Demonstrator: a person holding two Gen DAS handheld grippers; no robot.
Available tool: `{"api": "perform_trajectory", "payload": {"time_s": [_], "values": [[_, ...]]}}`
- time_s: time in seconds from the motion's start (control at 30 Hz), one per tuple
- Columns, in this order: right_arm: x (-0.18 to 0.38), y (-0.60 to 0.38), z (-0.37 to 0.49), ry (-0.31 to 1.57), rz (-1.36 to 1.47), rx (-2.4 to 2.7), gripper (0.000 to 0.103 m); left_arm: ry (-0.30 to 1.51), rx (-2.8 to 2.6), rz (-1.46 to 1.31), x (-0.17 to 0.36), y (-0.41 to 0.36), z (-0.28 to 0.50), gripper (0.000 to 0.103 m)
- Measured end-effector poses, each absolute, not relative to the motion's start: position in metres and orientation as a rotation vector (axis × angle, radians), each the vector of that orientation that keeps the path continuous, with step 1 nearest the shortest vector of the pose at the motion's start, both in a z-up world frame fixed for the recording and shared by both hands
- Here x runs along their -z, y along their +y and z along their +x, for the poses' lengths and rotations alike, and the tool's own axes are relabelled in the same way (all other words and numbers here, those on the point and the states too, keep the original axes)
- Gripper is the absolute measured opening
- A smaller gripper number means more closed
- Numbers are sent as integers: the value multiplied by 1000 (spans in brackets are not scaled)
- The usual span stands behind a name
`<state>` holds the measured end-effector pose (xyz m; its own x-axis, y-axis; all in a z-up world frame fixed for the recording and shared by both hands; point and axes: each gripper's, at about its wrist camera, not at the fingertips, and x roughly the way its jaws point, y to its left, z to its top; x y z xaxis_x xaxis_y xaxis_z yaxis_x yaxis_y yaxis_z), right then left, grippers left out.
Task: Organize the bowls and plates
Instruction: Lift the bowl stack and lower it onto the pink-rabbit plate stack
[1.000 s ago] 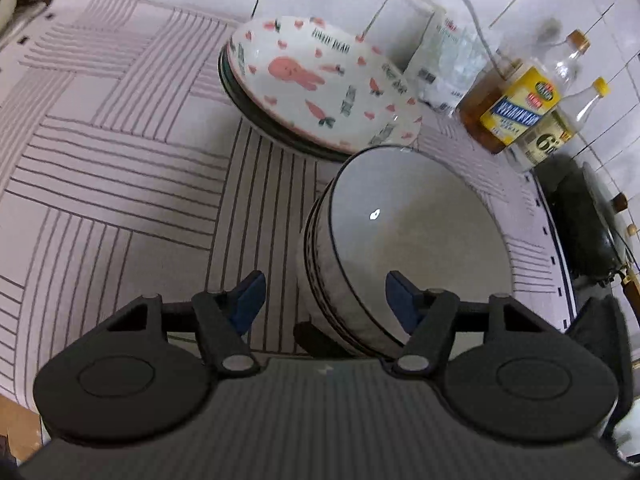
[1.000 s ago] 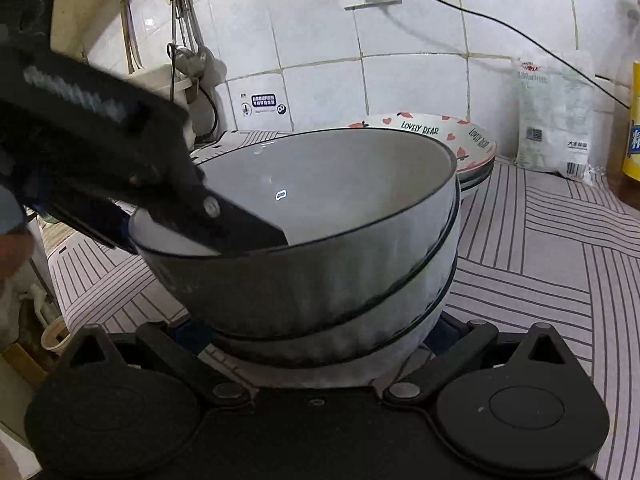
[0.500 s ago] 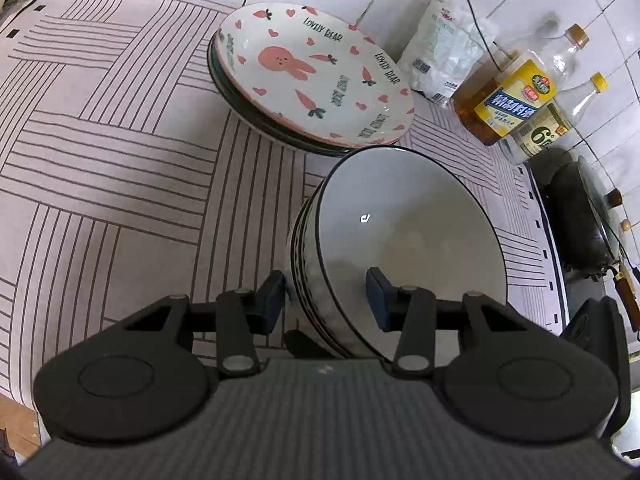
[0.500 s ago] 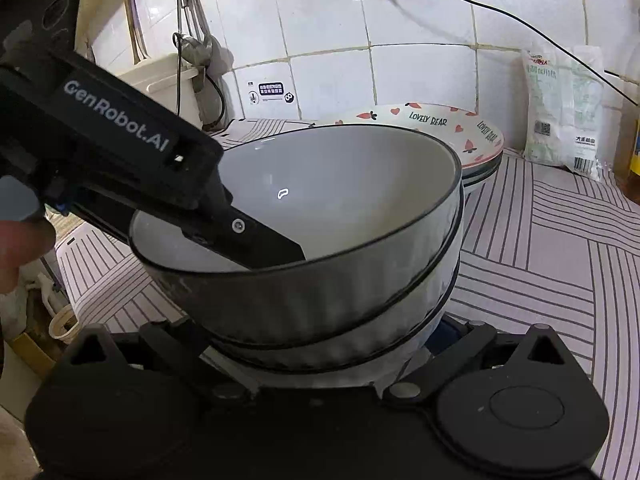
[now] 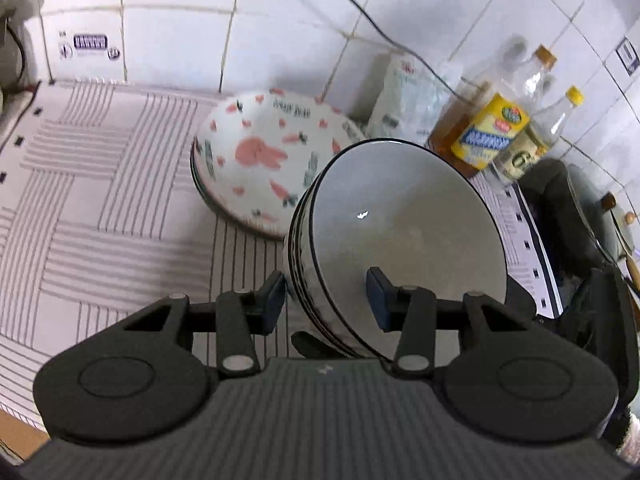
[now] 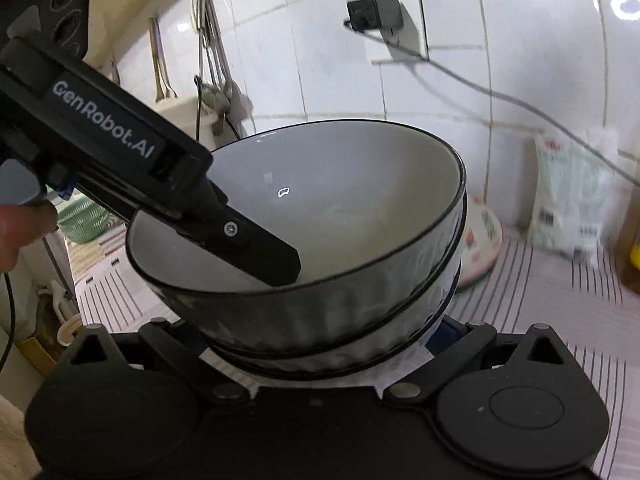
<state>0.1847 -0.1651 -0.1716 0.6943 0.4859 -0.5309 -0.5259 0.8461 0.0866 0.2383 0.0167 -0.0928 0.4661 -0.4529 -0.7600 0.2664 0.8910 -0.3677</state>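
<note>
A stack of grey bowls with black rims [image 5: 404,240] is held tilted above the striped counter mat [image 5: 100,200]. My left gripper [image 5: 326,300] is shut on the stack's near rim, one finger inside the top bowl and one outside. My right gripper [image 6: 320,344] is wide around the base of the bowl stack [image 6: 340,312]; its fingertips are hidden under the bowls. The left gripper's finger [image 6: 260,248] shows inside the top bowl in the right wrist view. A stack of plates topped by a rabbit-pattern plate [image 5: 260,160] lies behind the bowls.
Oil bottles [image 5: 492,132] and a white bag [image 5: 408,96] stand against the tiled wall at the right. A dark pan [image 5: 576,212] sits at the far right. Utensils [image 6: 212,72] hang on the wall and a green basket [image 6: 84,220] stands at the left.
The bowl stack has risen off the mat and moved toward the plates. The left gripper has closed on the rim. Both cameras have tilted up, showing more wall.
</note>
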Motion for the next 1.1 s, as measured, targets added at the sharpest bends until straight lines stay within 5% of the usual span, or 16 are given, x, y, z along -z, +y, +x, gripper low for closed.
{"api": "perform_trajectory", "payload": {"time_s": [0.4, 1.1], "values": [[154, -162, 243, 522, -130, -611, 103, 925, 398, -216, 80, 15, 289, 45], [199, -148, 326, 626, -129, -581, 103, 984, 404, -231, 138, 12, 369, 46]]}}
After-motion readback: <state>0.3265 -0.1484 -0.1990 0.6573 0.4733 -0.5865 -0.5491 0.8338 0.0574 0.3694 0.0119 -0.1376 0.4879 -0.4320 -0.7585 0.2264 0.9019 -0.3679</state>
